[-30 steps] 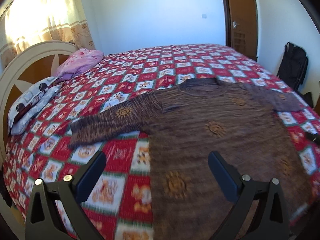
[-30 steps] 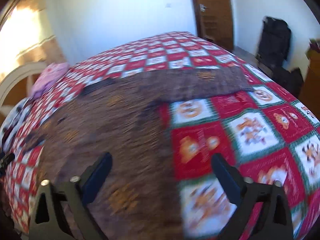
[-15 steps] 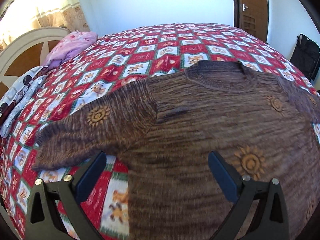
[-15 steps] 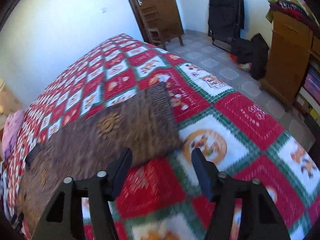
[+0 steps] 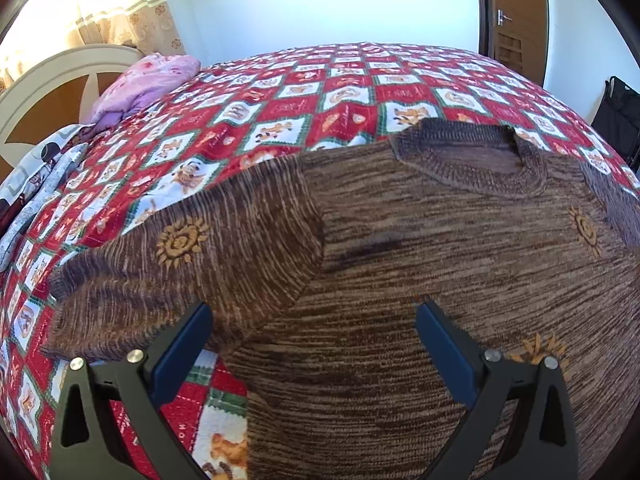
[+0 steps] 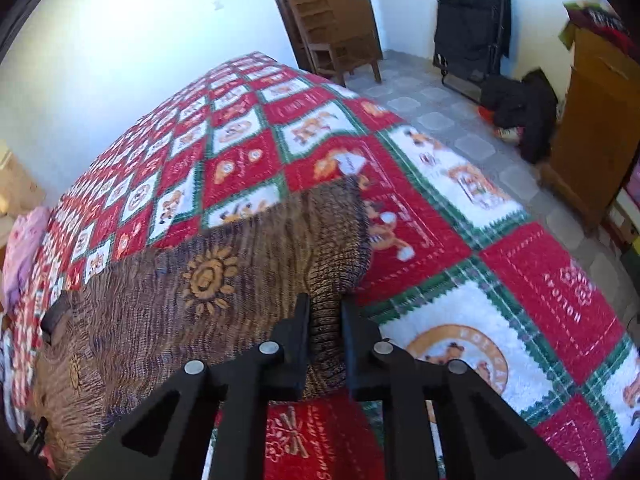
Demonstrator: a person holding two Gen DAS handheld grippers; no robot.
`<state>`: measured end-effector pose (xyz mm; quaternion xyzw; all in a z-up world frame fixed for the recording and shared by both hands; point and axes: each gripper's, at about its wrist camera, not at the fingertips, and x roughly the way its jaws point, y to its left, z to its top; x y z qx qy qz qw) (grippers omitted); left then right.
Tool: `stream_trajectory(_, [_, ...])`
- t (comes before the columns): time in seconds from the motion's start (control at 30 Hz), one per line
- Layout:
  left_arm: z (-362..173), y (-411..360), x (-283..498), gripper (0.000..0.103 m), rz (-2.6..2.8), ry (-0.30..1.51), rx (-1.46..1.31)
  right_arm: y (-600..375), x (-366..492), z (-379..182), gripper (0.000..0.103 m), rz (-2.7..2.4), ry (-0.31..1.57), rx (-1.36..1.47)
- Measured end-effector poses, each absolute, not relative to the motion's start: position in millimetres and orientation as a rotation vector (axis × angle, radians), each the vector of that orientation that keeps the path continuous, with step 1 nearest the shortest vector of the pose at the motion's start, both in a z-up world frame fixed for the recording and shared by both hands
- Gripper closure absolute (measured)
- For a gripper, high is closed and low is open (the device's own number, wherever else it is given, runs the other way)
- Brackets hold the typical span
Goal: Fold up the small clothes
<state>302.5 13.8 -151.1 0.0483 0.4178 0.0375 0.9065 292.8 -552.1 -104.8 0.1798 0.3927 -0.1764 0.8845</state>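
A brown knitted sweater (image 5: 420, 264) with orange sun motifs lies flat on the bed, collar (image 5: 472, 160) away from me. Its left sleeve (image 5: 172, 264) stretches out to the left. My left gripper (image 5: 312, 324) is open, low over the sweater near the armpit, with nothing between its blue pads. In the right wrist view the sweater's other sleeve (image 6: 248, 264) runs toward me. My right gripper (image 6: 325, 320) is shut on its ribbed cuff (image 6: 326, 280).
The bed wears a red, white and green patchwork quilt (image 5: 304, 92). A pink cloth (image 5: 140, 84) and a headboard (image 5: 52, 80) are at far left. In the right wrist view, the bed edge, tiled floor (image 6: 440, 120), a wooden chair (image 6: 336, 48), black bag (image 6: 472, 28) and cabinet (image 6: 596, 132).
My left gripper has moved in low over the sweater and stayed open. My right gripper swung to the right sleeve's end and closed on the cuff.
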Motion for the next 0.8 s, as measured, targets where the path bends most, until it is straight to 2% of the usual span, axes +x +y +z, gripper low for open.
stream_trajectory(0.2, [-152.5,15.8,302.3,0.0,0.08,0.862,0.091,-510.7,296.9,-73.7,0.092,-0.315,0.734,0.232])
stream_trajectory(0.47, [-144.7,11.8,296.2,0.0,0.007,0.869,0.07,-397.7,321.1,-50.5,0.092,-0.121,0.706,0.01])
stream_trajectory(0.63, [-135.8,9.6,290.1,0.0,-0.026,0.849,0.067,-317.8,341.6,-61.1,0.092,0.014,0.718,-0.082])
stream_trajectory(0.8, [-128.2,9.7,285.6,0.0,-0.061,0.84,0.063,-248.9,349.7,-98.2,0.092,0.124,0.771,-0.178])
